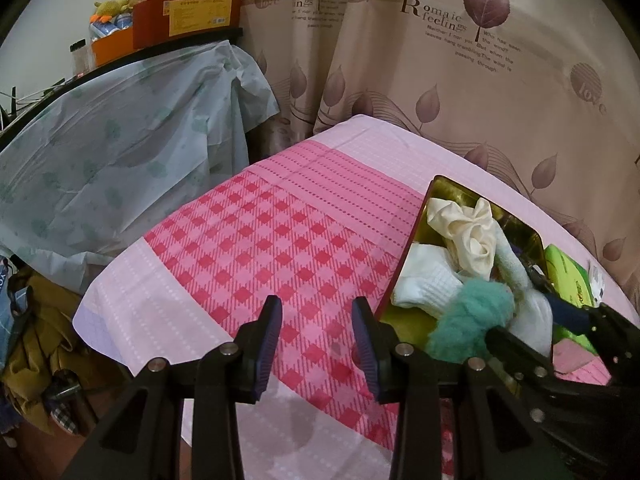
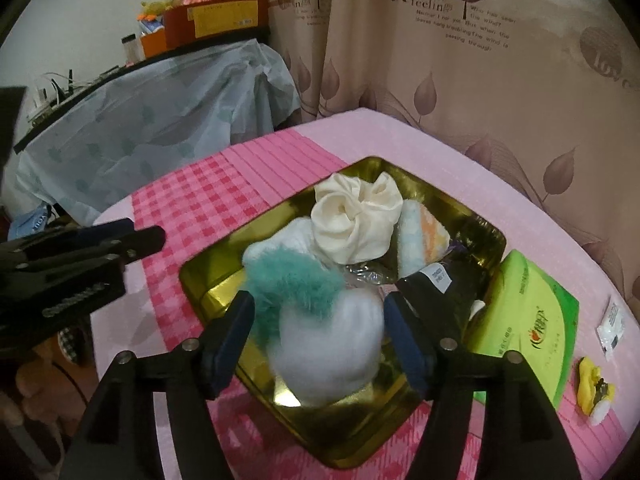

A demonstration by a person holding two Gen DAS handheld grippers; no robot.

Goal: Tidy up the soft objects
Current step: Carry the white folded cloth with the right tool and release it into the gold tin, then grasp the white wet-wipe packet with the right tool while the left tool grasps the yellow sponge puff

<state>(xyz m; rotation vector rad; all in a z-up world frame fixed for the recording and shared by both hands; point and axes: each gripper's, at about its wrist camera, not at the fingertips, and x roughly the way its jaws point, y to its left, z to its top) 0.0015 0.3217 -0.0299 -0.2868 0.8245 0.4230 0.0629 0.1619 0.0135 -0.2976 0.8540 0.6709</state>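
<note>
A tabletop (image 1: 208,312) covered in a pink cloth with a red checked centre panel runs toward a beige leaf-print curtain (image 1: 440,80). On its right half sits a gold metal tin (image 2: 208,300) with a raised rim, open at the top, holding several soft things: a cream fabric bundle (image 2: 356,216) toward the far side, a white ribbed cloth (image 1: 424,284) along the left wall, a pale blue towel (image 2: 412,248) to the right, and a teal fluffy piece (image 2: 288,284) near the front.

The right gripper (image 2: 320,332) hovers over the tin's near half, its jaws standing apart. A white cotton-like puff (image 2: 332,344) lies between the 2 blue pads; a visible gap separates it from each pad, so nothing is clamped.

The left gripper (image 1: 316,340) hangs over the bare checked cloth just left of the tin's rim, jaws moderately apart with nothing between them.

Just beside the tin's right wall lies a green packet (image 2: 528,320). Farther right, near the tabletop's edge, sit a small white sachet (image 2: 612,324) and a small yellow item (image 2: 592,384).

The left half of the cloth lies open up to the tabletop's left edge. Beyond that edge, a pale blue sheet (image 1: 120,152) drapes over a shelf (image 1: 180,44) stacked with boxes.
</note>
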